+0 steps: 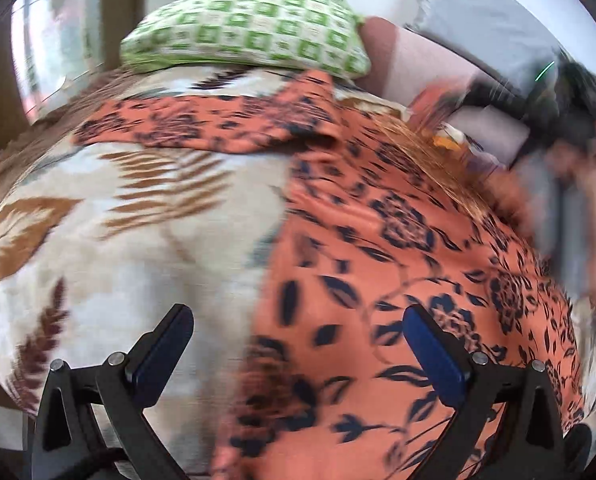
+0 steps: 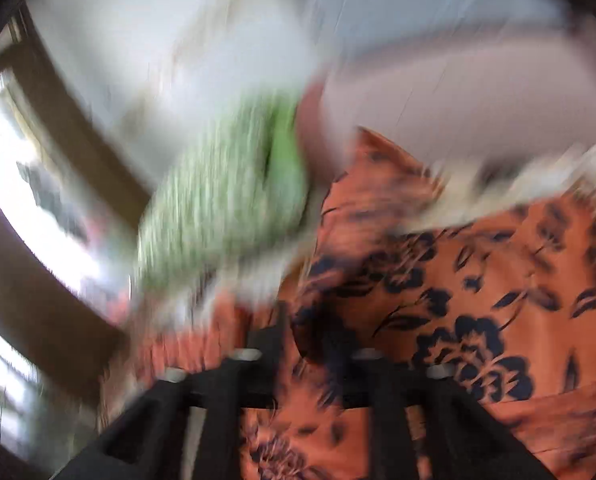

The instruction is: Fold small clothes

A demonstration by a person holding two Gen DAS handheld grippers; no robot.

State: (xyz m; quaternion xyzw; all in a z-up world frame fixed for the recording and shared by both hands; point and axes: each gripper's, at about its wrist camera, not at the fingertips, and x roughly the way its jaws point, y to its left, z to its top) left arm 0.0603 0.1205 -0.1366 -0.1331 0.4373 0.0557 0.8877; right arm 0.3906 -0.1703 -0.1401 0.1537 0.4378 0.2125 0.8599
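Two blue pads of the left gripper (image 1: 298,340) stand wide apart, empty, above the orange garment (image 1: 398,240), which lies spread on the leaf-print blanket (image 1: 138,220). A green pillow (image 1: 250,28) sits beyond the garment. Right gripper (image 2: 310,344) is blurred over the garment; its grip cannot be told.

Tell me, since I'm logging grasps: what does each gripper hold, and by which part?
Left gripper: nothing, jaws open above the orange floral garment. Right gripper: too blurred to tell.
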